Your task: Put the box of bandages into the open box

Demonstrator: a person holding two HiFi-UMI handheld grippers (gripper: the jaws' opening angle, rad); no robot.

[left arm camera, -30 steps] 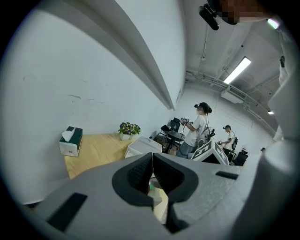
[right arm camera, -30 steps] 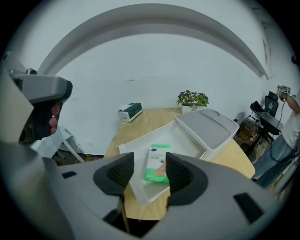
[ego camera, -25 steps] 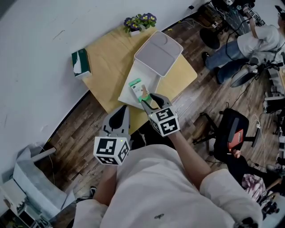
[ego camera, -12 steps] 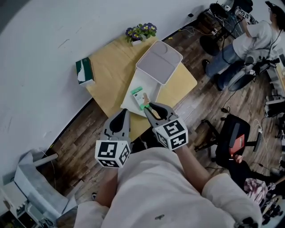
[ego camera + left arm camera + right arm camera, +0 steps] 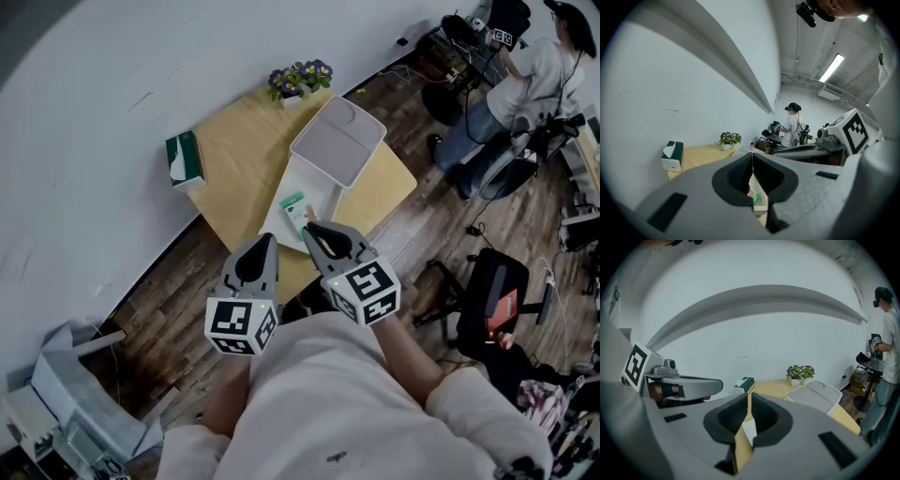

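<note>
Step in hand: release complete, by the look of it. The box of bandages [image 5: 294, 209] lies inside the open box [image 5: 315, 178], at the end nearest the person, close to the table's [image 5: 239, 155] near edge. The hinged lid [image 5: 338, 131] stands raised at the far end.

The right gripper [image 5: 310, 229] hangs just above that near end. Its jaws are closing, nearly together, with nothing between them. The left gripper [image 5: 266, 240] hovers beside it over the table's near edge, jaws clenched and empty.

Next move, as a judgement: lift both grippers clear. If the lid is to be lowered, it calls for a grip on its upper rim.

Surroundings: a green tissue box [image 5: 184, 159] sits at the table's left corner against the wall. A small flowerpot [image 5: 299, 78] sits at the far corner. Neither obstructs the bin. A person [image 5: 530, 70] works at equipment well apart on the right, and an office chair [image 5: 497, 291] stands on the wooden floor.
</note>
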